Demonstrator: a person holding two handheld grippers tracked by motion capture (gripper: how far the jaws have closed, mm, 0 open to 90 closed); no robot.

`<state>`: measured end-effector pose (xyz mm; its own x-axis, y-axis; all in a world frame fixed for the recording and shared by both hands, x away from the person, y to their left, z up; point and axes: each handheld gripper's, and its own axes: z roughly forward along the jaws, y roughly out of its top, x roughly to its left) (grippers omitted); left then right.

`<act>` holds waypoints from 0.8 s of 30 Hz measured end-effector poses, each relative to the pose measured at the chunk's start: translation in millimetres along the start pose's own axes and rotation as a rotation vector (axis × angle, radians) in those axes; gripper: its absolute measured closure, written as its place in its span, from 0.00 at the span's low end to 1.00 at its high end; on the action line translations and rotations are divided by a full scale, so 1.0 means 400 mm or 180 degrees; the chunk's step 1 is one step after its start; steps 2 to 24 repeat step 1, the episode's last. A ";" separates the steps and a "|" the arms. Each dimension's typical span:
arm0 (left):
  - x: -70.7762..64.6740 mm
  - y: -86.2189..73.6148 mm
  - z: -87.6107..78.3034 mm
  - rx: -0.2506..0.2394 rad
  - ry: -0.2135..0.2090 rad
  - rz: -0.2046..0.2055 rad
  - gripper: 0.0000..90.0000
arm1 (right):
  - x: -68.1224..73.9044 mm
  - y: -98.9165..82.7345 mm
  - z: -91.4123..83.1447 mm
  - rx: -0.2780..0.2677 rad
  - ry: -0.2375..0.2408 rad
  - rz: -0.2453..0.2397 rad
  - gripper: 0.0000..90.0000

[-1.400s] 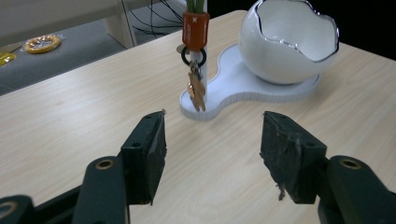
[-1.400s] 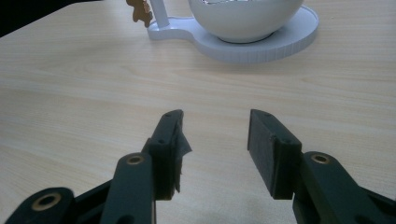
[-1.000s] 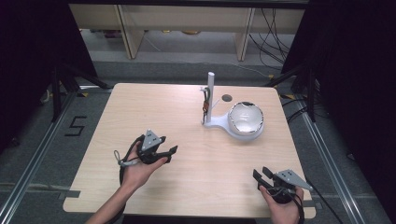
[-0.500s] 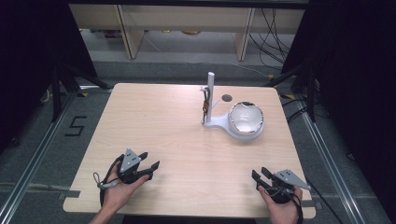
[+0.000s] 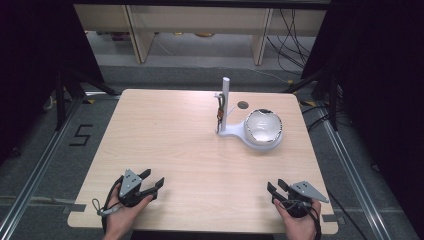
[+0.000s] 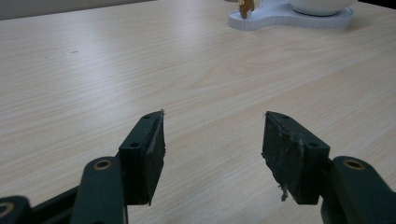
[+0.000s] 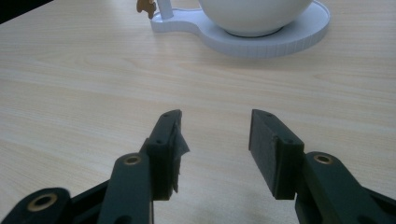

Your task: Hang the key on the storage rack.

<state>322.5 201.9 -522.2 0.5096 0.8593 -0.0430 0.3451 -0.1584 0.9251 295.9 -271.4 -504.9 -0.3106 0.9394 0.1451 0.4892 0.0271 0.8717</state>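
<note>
Table (image 5: 190, 150) evenly lit, dark surrounds, gripper views sharp w/ soft shadows

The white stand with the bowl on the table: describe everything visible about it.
The white stand looks like matte plastic: a flat keyhole-shaped base with a ribbed edge, lying on the table toward its far right. A thin upright post rises from the narrow end, with a small brown item hanging beside it, too small to identify. A glossy white bowl sits upright on the round end. Neither gripper touches it.

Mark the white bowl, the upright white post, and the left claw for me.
white bowl (image 5: 263, 126): high view, inside of the bowl.
upright white post (image 5: 225, 95): high view, upper shaft.
left claw (image 5: 152, 179): high view, midway between its open tips.
</note>
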 end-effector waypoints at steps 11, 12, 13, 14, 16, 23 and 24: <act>0.001 0.000 0.000 -0.0016 -0.0008 0.0000 0.43 | 0.009 0.001 -0.003 0.0066 -0.0013 0.0103 0.60; 0.001 0.000 0.000 -0.0016 -0.0008 0.0000 0.43 | 0.009 0.001 -0.003 0.0066 -0.0013 0.0103 0.60; 0.001 0.000 0.000 -0.0016 -0.0008 0.0000 0.43 | 0.009 0.001 -0.003 0.0066 -0.0013 0.0103 0.60; 0.001 0.000 0.000 -0.0016 -0.0008 0.0000 0.43 | 0.009 0.001 -0.003 0.0066 -0.0013 0.0103 0.60; 0.001 0.000 0.000 -0.0016 -0.0008 0.0000 0.43 | 0.009 0.001 -0.003 0.0066 -0.0013 0.0103 0.60; 0.001 0.000 0.000 -0.0016 -0.0008 0.0000 0.43 | 0.009 0.001 -0.003 0.0066 -0.0013 0.0103 0.60; 0.001 0.000 0.000 -0.0016 -0.0008 0.0000 0.43 | 0.009 0.001 -0.003 0.0066 -0.0013 0.0103 0.60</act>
